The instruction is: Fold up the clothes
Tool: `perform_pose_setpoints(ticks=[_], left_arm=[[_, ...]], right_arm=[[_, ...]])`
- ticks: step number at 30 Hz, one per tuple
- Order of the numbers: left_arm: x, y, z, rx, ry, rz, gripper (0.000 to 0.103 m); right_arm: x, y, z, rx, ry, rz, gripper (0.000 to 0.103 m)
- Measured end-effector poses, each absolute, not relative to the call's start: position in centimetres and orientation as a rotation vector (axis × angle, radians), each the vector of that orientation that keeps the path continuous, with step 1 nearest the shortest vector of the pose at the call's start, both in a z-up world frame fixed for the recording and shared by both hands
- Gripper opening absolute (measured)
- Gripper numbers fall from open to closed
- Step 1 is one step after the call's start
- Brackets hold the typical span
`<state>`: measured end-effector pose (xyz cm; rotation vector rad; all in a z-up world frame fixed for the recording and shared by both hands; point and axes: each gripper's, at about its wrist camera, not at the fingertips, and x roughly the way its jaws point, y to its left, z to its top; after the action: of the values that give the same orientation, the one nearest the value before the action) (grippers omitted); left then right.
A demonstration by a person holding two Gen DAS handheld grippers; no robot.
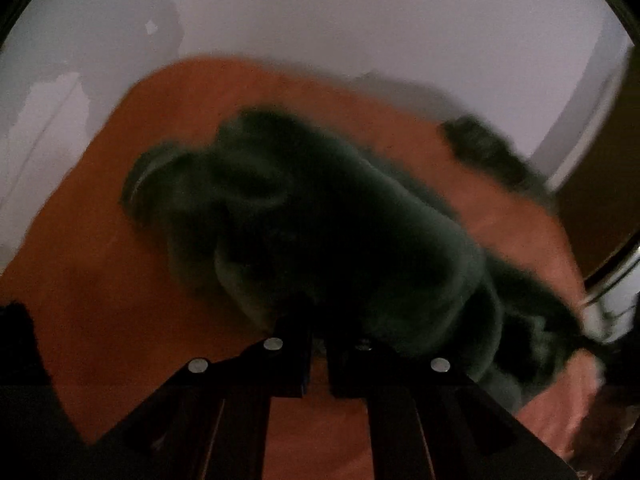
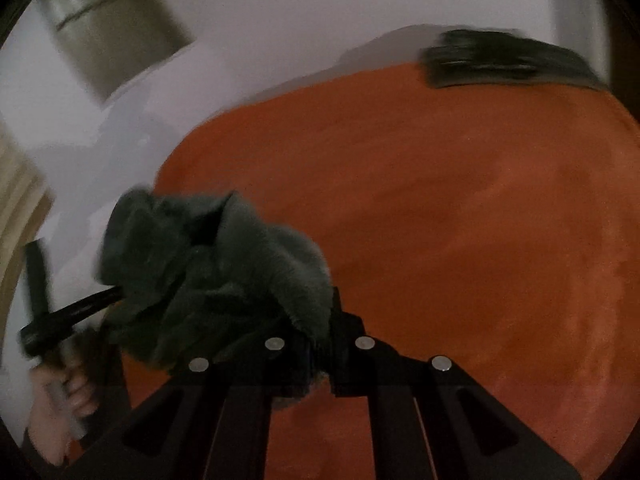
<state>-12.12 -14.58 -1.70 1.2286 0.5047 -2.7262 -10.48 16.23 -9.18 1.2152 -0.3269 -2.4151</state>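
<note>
Black fingers of the left gripper (image 1: 318, 344) fill the bottom of the left wrist view, drawn close together with a fold of the dark green garment (image 1: 320, 224) pinched between them. That garment hangs bunched in front of the fingers, above the orange surface (image 1: 100, 288), and runs off toward the surface's right edge, where it is badly blurred. A second dark piece of clothing (image 1: 484, 148) lies flat at the far right edge of the orange surface, near its far corner.

From the right wrist view, the right gripper (image 2: 320, 354) is likewise clamped on the same dark green garment (image 2: 216, 268), which bulges up and to the left of its fingers, over the near left edge of the orange surface (image 2: 460, 240). Beyond the cloth, at the left, the other gripper's black frame shows, held by the person's hand (image 2: 66, 396) around its grey handle. The second dark piece of clothing (image 2: 504, 60) lies flat at the far edge of the surface, well apart from the bunch. Pale wall rises behind.
</note>
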Motion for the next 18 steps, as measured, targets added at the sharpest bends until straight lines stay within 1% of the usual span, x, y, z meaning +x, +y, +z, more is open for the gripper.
perform_pose_setpoints(ticks=[2, 4, 6, 7, 9, 11, 12, 14, 16, 18], left_arm=[[-12.9, -12.7, 1.8, 1.173, 0.544, -2.799, 0.007], [-12.9, -10.6, 5.4, 1.083, 0.540, -2.860, 0.006], [-11.9, -8.9, 8.3, 0.970, 0.542, -2.910, 0.006], [-11.1, -8.3, 9.7, 0.901, 0.549, -2.936, 0.000], [-9.7, -7.6, 12.2, 0.789, 0.570, -2.991, 0.000], [-8.5, -7.6, 14.4, 0.704, 0.597, -3.051, 0.000], [-8.3, -6.9, 14.8, 0.719, 0.620, -3.062, 0.000], [-8.6, -5.7, 14.0, 0.777, 0.578, -3.073, 0.000], [-7.4, -6.1, 12.3, 0.867, 0.531, -3.070, 0.000], [-7.9, -5.3, 9.0, 1.017, 0.523, -3.039, 0.000]], right_arm=[[-10.8, 19.2, -7.8, 1.190, -0.382, -2.494, 0.005], [-10.8, 22.2, -5.8, 1.139, -0.436, -2.567, 0.004], [-10.0, 24.4, -2.0, 1.014, -0.460, -2.653, 0.004], [-9.0, 25.4, 0.0, 0.940, -0.446, -2.706, 0.003], [-6.8, 27.8, 4.5, 0.770, -0.423, -2.815, 0.003], [-5.5, 29.3, 7.4, 0.710, -0.430, -2.831, 0.003], [-5.3, 30.0, 7.8, 0.739, -0.464, -2.810, 0.003], [-4.8, 30.3, 6.8, 0.843, -0.518, -2.777, 0.003], [-4.2, 30.7, 4.9, 0.912, -0.483, -2.794, 0.003], [-3.6, 31.9, 1.2, 1.041, -0.516, -2.785, 0.003]])
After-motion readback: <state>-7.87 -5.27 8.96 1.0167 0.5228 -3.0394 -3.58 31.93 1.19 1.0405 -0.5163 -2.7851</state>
